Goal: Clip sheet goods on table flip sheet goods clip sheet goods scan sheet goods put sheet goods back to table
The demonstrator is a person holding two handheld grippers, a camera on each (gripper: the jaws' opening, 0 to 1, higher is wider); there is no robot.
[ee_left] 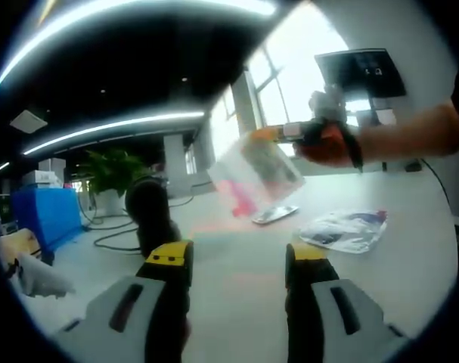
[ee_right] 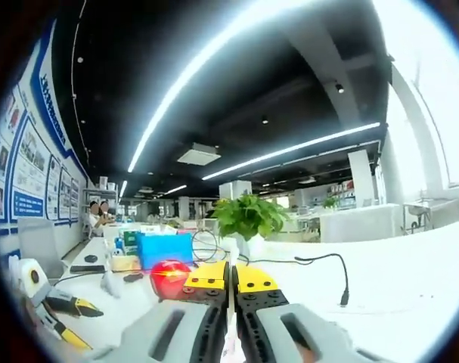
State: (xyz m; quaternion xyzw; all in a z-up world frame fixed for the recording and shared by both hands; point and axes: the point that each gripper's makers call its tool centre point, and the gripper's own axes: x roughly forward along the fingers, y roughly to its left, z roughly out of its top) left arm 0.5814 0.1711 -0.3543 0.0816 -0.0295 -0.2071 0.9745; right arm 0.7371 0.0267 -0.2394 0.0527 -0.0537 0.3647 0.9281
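An open office with long ceiling light strips and bright windows surrounds a wide white desk (ee_left: pixel 410 257). In the left gripper view, the left gripper (ee_left: pixel 237 261) hangs over the desk with its yellow-tipped jaws spread apart and nothing between them. Ahead and above it, the right gripper (ee_left: pixel 278 134), held by a gloved hand (ee_left: pixel 327 142), grasps a clear sheet packet (ee_left: pixel 255 172) lifted off the desk, well apart from the left gripper. Below the packet a small shiny pack (ee_left: pixel 274 215) and a crumpled plastic bag (ee_left: pixel 344 230) lie on the desk; a black scanner (ee_left: pixel 149 212) stands at left. In the right gripper view, the right gripper (ee_right: pixel 231 278) has its jaws clenched on the packet's thin edge, with a red glow (ee_right: pixel 170 278) just beside it and a potted plant (ee_right: pixel 248 218) beyond.
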